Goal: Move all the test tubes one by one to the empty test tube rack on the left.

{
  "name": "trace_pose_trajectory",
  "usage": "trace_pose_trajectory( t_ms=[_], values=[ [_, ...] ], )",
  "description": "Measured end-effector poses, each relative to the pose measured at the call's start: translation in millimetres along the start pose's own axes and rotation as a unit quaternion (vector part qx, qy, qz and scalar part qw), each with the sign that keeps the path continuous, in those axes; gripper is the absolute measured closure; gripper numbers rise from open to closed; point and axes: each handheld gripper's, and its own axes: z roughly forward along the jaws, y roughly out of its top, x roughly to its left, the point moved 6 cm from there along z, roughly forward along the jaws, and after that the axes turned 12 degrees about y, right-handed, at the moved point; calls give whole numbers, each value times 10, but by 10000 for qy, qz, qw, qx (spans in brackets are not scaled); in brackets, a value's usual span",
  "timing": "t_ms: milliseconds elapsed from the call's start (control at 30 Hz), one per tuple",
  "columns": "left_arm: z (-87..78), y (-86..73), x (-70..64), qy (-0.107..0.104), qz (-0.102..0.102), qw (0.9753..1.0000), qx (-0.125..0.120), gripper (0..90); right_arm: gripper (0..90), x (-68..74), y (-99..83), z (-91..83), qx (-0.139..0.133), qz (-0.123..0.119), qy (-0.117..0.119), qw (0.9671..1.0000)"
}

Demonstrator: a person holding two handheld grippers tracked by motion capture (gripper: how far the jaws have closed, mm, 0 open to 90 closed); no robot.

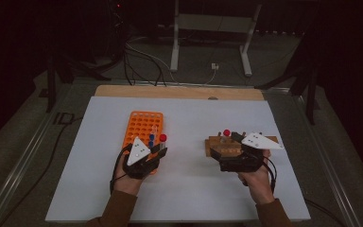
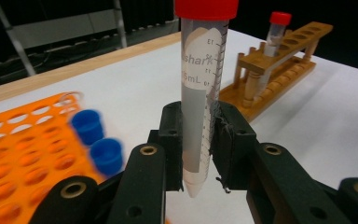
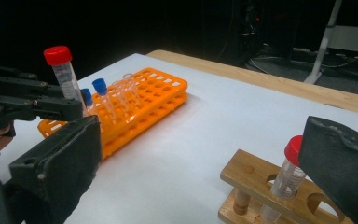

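High view: we see left tool (image 1: 152, 150) over near end of orange rack (image 1: 143, 126), red-capped tube (image 1: 162, 140) at its tip; right tool (image 1: 228, 150) at wooden rack (image 1: 216, 144) on white bench (image 1: 189, 189)

Left gripper view: jaws clamped on tube (image 2: 201, 93), upright, clear, conical tip free

Right gripper view: jaws wide apart, second red-capped tube (image 3: 286, 179) seated in wooden rack between them

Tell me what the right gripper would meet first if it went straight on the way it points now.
Probably the red-capped tube standing in the wooden rack: it sits just ahead between the open jaws of the right gripper, near the right one. Depth is unclear, so the rack's top bar may touch first.
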Motion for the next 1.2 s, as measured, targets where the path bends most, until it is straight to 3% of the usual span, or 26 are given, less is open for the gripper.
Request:
trace_pose_trajectory(
  t_ms=[467, 933, 1200],
  values=[
    [-64, -186, 214, 314, 109, 9993, 153, 749, 0, 5, 11, -19, -48, -15, 26, 10000],
    [-14, -354, 217, 369, 147, 9976, 561, 749, 0, -9, 20, -44, -54, -48, 10, 10000],
    [35, -440, 201, 444, 274, 9947, 883, 750, 0, -54, 24, -68, -76, -24, -61, 9999]
  ],
)
